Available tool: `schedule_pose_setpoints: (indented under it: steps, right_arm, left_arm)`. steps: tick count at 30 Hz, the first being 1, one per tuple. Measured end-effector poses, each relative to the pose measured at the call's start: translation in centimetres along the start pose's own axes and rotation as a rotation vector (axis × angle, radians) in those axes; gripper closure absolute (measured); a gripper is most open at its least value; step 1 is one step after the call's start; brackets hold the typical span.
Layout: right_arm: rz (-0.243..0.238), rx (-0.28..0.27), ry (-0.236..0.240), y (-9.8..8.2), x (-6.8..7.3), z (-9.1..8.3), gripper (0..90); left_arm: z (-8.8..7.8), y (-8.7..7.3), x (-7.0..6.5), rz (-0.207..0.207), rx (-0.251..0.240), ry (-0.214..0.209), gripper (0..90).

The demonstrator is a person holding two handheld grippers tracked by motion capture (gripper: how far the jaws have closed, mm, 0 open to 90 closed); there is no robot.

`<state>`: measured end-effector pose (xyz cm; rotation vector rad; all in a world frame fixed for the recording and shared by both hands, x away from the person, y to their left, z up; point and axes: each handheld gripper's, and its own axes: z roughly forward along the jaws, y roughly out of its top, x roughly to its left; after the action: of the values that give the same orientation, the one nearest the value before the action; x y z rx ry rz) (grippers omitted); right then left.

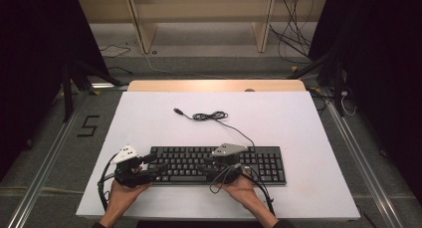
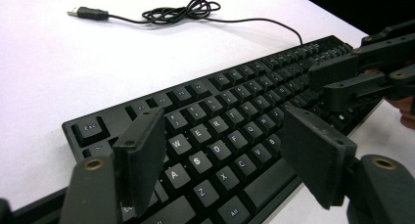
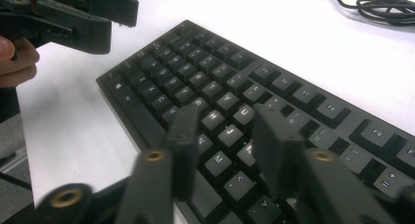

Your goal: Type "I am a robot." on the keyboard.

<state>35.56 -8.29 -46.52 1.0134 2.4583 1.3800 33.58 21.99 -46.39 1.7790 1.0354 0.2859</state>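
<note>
Under both grippers: keyboard (image 1: pixel 219 164); left gripper (image 2: pixel 222 160) jaws spread, right gripper (image 3: pixel 222 145) jaws half-closed, nothing pinched.

A flat black rectangular plastic keyboard (image 1: pixel 219 164) with white-lettered keys lies face up at the six o'clock side of the white table, its long edge running from nine to three o'clock. Its thin black cord (image 1: pixel 234 128) leaves the back edge and runs toward eleven o'clock, bunches into a loose tangle, and ends in a bare USB plug (image 1: pixel 177 111) lying on the table top.
</note>
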Motion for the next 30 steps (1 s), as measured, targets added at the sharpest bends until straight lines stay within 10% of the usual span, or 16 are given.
schedule_pose_setpoints:
  steps: [13, 30]
  right_arm:
    - [-0.018, 0.056, 0.004, -0.4, 0.4, 1.2, 89.3]
    - [-0.024, 0.100, -0.014, -0.8, 0.5, 2.2, 90.0]
  left_arm:
    - [-0.1, 0.0, -0.1, 0.005, -0.014, -0.011, 31.0]
    - [-0.1, 0.0, -0.1, 0.007, -0.019, -0.014, 30.2]
